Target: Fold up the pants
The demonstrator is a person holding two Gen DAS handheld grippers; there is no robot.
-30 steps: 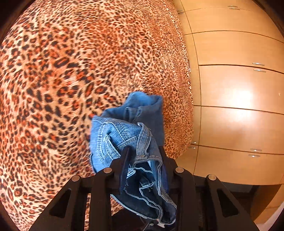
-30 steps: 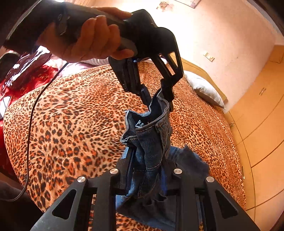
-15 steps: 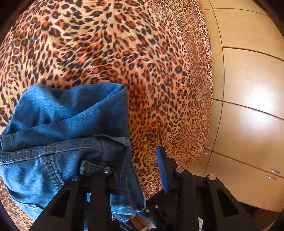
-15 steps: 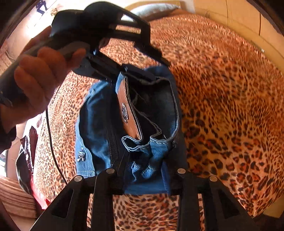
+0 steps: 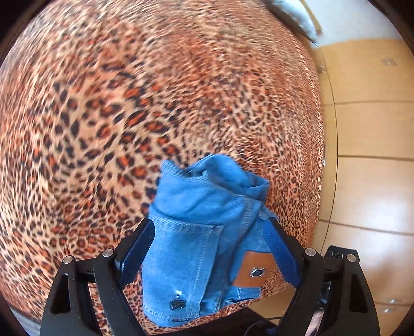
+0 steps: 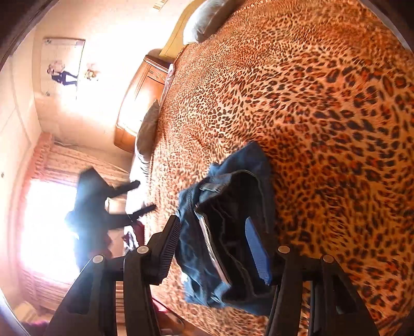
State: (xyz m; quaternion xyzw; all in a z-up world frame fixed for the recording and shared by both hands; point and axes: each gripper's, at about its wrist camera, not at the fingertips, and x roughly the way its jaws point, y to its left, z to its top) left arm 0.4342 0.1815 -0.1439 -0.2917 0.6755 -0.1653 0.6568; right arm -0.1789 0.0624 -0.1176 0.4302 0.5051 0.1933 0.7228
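The blue denim pants (image 5: 204, 232) lie bunched in a folded bundle on the leopard-print bedspread (image 5: 129, 103) near its front edge, back pocket and brown leather patch (image 5: 254, 271) facing up. My left gripper (image 5: 209, 240) is open, its jaws standing on either side of the bundle and not pinching it. In the right wrist view the pants (image 6: 227, 227) look dark, with the waistband gaping open. My right gripper (image 6: 212, 245) is open around them. The left gripper (image 6: 103, 199) shows blurred at the left there.
Wooden wardrobe doors (image 5: 370, 155) stand right of the bed. A white pillow (image 5: 297, 15) lies at the far end. In the right wrist view there are pillows (image 6: 207, 20), a wooden headboard (image 6: 139, 98) and a bright curtained window (image 6: 49, 219).
Both grippers have let go of the pants, which now rest on the bed. The left gripper has drawn back from them, and both views are blurred by motion.
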